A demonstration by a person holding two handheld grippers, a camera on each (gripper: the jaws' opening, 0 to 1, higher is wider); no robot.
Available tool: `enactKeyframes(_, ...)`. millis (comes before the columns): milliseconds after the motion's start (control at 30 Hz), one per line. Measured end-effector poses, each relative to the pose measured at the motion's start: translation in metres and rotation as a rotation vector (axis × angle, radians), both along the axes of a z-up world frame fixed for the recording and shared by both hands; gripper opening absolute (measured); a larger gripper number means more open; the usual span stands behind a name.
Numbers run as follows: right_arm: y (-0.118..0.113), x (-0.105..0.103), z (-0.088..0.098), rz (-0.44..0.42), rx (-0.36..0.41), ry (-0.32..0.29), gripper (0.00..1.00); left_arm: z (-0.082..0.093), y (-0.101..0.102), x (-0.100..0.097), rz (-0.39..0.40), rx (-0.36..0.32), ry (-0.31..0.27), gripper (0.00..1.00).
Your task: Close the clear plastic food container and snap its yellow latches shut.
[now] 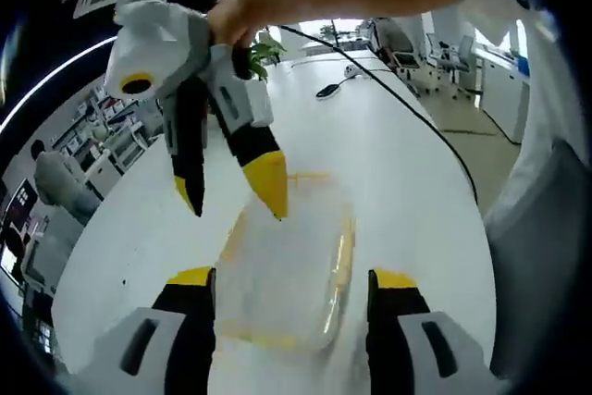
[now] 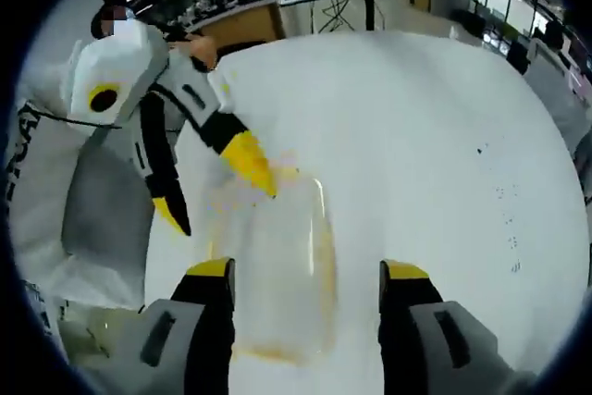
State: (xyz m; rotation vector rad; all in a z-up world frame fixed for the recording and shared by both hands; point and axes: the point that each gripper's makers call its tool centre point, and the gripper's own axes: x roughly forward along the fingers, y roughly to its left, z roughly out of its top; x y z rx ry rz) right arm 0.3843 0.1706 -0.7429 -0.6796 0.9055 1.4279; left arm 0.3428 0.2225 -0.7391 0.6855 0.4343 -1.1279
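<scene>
The clear plastic container (image 1: 287,270) with yellow trim lies flat on the white table (image 1: 398,173), blurred in both views. My left gripper (image 1: 291,282) hovers over its near end, jaws open on either side of it. Opposite, a hand holds my right gripper (image 1: 236,212) open, one yellow fingertip (image 1: 268,182) at the container's far edge. In the right gripper view the container (image 2: 277,265) sits between my right gripper's (image 2: 305,273) open jaws. My left gripper (image 2: 227,212) reaches in from the left, a yellow fingertip (image 2: 250,164) by the container's far corner. Whether either touches it I cannot tell.
A black cable (image 1: 407,108) runs across the table toward a small dark object (image 1: 326,91) and a plant (image 1: 268,48). The person's white clothing (image 2: 55,191) is at the left. The table (image 2: 435,136) stretches wide to the right, with desks and chairs behind it.
</scene>
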Motion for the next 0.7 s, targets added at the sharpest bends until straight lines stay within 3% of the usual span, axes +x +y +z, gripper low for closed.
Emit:
enactKeyframes(67, -0.009, -0.005, -0.001, -0.01, 0.007, -0.015, 0.68, -0.002, 0.005, 0.003, -0.007, 0.034, -0.004, 0.83)
enactKeyframes(133, -0.016, -0.013, -0.006, -0.01, 0.02, -0.028, 0.77, -0.007, 0.007, 0.002, -0.028, 0.067, 0.021, 0.85)
enactKeyframes(267, -0.028, -0.025, -0.021, -0.015, 0.007, -0.052, 0.88, -0.019, 0.008, 0.007, -0.061, 0.146, 0.007, 0.86)
enactKeyframes(400, -0.042, -0.029, -0.034, -0.009, -0.024, -0.085, 0.89, -0.029, 0.002, 0.013, -0.069, 0.173, 0.028, 0.84)
enactKeyframes(533, -0.045, -0.035, -0.041, -0.013, -0.024, -0.07, 0.88, -0.041, 0.001, 0.017, -0.093, 0.226, 0.039, 0.85)
enactKeyframes(700, -0.043, -0.036, -0.046, -0.002, -0.033, -0.078, 0.85, -0.046, -0.001, 0.018, -0.088, 0.221, 0.071, 0.84)
